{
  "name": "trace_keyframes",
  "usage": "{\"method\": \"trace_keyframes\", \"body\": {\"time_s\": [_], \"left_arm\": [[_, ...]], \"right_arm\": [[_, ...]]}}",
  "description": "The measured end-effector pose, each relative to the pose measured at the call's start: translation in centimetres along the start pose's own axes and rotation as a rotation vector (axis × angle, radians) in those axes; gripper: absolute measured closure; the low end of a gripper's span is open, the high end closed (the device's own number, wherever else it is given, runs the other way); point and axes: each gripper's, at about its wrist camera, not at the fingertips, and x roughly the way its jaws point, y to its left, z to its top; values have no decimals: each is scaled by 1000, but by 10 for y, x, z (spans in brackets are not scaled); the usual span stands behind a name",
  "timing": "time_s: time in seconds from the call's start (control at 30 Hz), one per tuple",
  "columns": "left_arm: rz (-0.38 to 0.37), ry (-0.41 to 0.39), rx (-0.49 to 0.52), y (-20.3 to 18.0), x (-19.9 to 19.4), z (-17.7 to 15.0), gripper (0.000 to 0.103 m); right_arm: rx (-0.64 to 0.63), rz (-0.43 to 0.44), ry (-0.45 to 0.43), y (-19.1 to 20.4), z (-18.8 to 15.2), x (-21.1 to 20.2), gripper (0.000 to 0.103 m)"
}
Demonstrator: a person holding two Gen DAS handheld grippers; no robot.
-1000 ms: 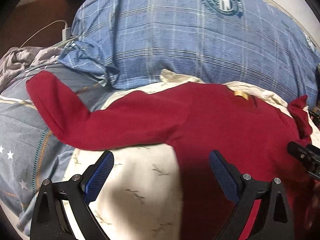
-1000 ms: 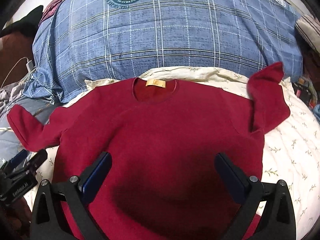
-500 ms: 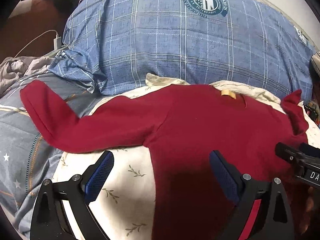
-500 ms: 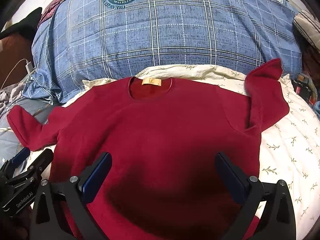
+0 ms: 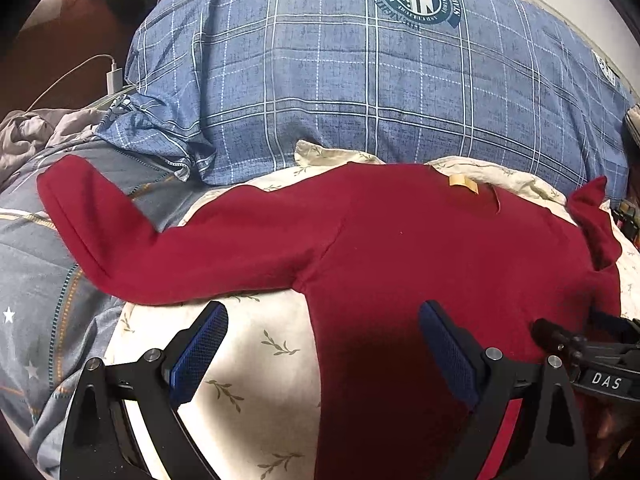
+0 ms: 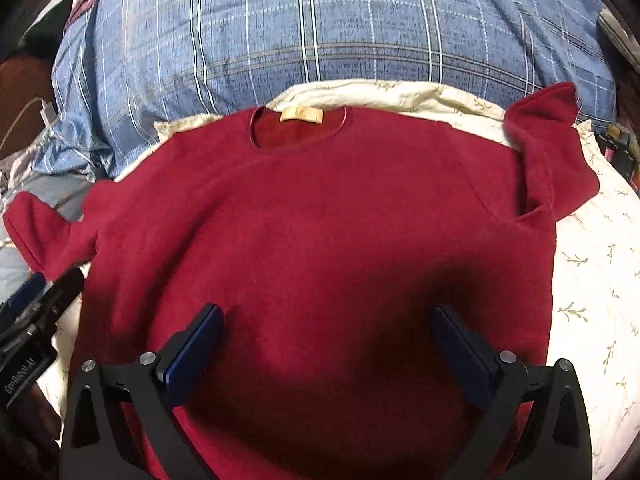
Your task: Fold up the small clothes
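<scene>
Right wrist view: the red sweater (image 6: pixel 320 220) lies spread flat, front up, on the cream leaf-print sheet (image 6: pixel 592 280) of the bed, collar toward the blue plaid pillow (image 6: pixel 320 32), probably laid out for folding. The right tool (image 6: pixel 328 344) hangs spread over its body; the left tool (image 5: pixel 320 344), also spread and empty, straddles its side edge below the outstretched sleeve (image 5: pixel 160 240).

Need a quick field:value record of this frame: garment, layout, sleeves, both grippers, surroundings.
garment: red sweater, tan neck label
layout: spread flat, unfolded, neck away from the cameras
support: cream leaf-print sheet
left sleeve: stretched out onto the grey quilt
right sleeve: bent back on itself
left gripper: open, straddling the sweater's side edge, holding nothing
right gripper: open over the sweater's body, holding nothing
behind: blue plaid pillow, white charger
</scene>
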Motion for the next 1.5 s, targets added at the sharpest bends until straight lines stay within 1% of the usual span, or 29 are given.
{"method": "trace_keyframes", "body": {"time_s": [0.27, 0.37, 0.5, 0.6, 0.93, 1.2, 1.37, 1.5], "left_arm": [[9, -1, -7, 2, 0, -2, 7], [10, -4, -13, 4, -1, -2, 7], [5, -2, -25, 8, 0, -2, 7], [1, -3, -23, 9, 0, -1, 7], [7, 0, -34, 14, 3, 0, 7], [20, 6, -46, 18, 6, 0, 7], [26, 11, -57, 22, 6, 1, 7], [37, 17, -96, 36, 5, 9, 7]], "right_arm": [[1, -17, 48, 1, 0, 0, 0], [4, -36, 25, 6, -1, -9, 0], [-43, -6, -9, 21, 0, -21, 0], [-78, -7, -22, 30, 1, -23, 0], [-75, 15, -72, 34, 2, -27, 0], [-56, 47, -41, 34, 1, -21, 0], [-67, 58, -35, 38, 0, -19, 0], [-72, 71, -29, 40, 1, -20, 0]]}}
